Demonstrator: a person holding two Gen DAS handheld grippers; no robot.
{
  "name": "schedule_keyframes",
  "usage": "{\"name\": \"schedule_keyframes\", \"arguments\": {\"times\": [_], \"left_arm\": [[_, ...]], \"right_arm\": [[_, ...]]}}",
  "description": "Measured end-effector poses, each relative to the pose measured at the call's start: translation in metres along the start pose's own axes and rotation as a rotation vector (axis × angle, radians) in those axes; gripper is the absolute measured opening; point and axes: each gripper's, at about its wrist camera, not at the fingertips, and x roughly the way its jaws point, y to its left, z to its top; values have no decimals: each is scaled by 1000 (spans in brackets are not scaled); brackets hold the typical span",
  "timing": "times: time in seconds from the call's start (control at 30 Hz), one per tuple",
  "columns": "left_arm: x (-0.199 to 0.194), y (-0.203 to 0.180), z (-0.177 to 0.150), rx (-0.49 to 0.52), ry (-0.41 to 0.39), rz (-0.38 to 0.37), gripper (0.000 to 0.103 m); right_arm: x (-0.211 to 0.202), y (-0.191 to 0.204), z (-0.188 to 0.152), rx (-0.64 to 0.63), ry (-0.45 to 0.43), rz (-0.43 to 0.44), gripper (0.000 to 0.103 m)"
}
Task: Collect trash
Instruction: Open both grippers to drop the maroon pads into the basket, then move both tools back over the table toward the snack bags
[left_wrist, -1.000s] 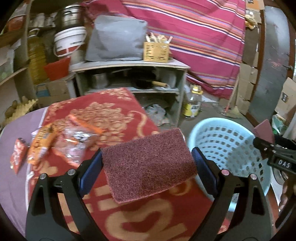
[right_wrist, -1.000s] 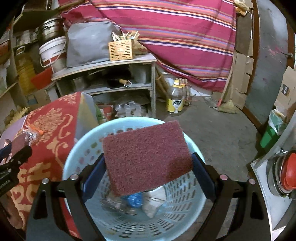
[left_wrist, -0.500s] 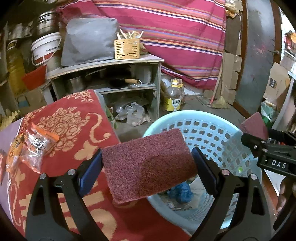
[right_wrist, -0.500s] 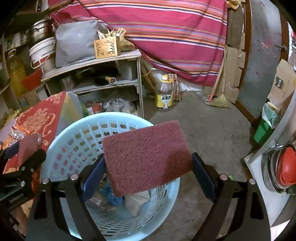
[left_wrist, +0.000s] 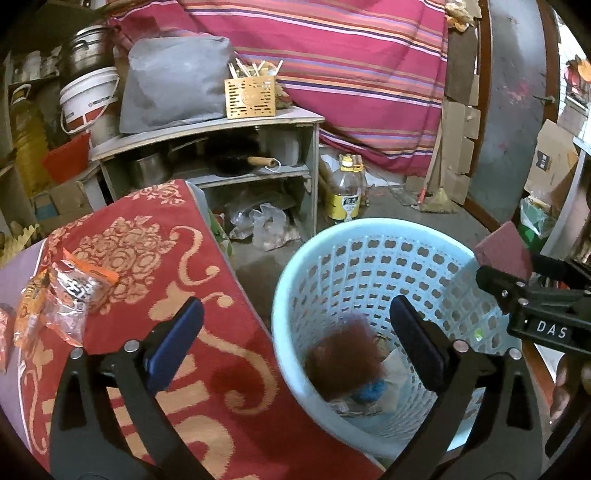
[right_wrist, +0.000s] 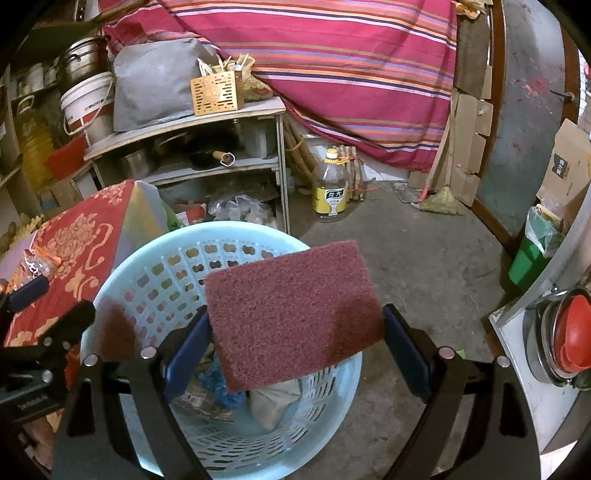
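Maroon abrasive scouring pad (right_wrist: 291, 314), rectangular, flat, gripped edge to edge between the blue-padded fingers of the right gripper (right_wrist: 295, 347), held above the near side of the basket's mouth. Left gripper (left_wrist: 295, 343): fingers opening, nothing between them; a second maroon pad (left_wrist: 345, 360), motion-blurred, is below them inside the basket, free of the fingers, over the litter at the bottom. Pale blue plastic laundry basket (left_wrist: 369, 258), perforated wall, standing on the concrete floor (right_wrist: 406, 258) just beside the bench edge; contents include a blue crumpled item (left_wrist: 369, 389), a whitish wad (right_wrist: 273, 402) and printed wrappers. Bench (left_wrist: 207, 369), covered with a red cloth bearing an orange floral pattern, on the left of both views. On the bench: clear-and-orange snack wrappers (left_wrist: 62, 295), well apart from the basket. Farther back: plastic oil bottle (left_wrist: 345, 195), yellow label and cap, standing on the floor; crumpled clear plastic bags (left_wrist: 266, 225) at the foot of a grey shelf unit (left_wrist: 221, 129). On the shelf unit: wooden slatted utensil holder (left_wrist: 251, 96), grey bag (left_wrist: 173, 81), a pan with a wooden handle on the middle shelf. White bucket (left_wrist: 88, 99) to the left. Rear: red striped cloth (left_wrist: 351, 55) hanging across the back.
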Motion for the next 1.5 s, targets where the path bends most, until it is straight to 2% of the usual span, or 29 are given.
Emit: {"name": "schedule_keyframes", "arguments": {"times": [0.33, 0.67, 0.97, 1.07, 1.3, 1.5], "left_arm": [[-25, 48, 2, -58, -27, 75, 97], [-61, 125, -7, -143, -37, 195, 97], [-99, 196, -24, -209, -52, 306, 97], [-110, 218, -34, -221, -54, 346, 97], [-132, 280, -60, -282, -28, 434, 97], [-140, 324, -79, -345, 5, 456, 97]], "right_arm": [[2, 27, 0, -40, 9, 20, 88], [9, 57, -3, -31, 61, 34, 89], [11, 82, -3, -40, 77, -43, 94], [4, 91, 0, -20, 54, -27, 94], [-3, 142, 4, -50, 18, 28, 94], [-1, 199, -1, -126, 16, 76, 94]]}}
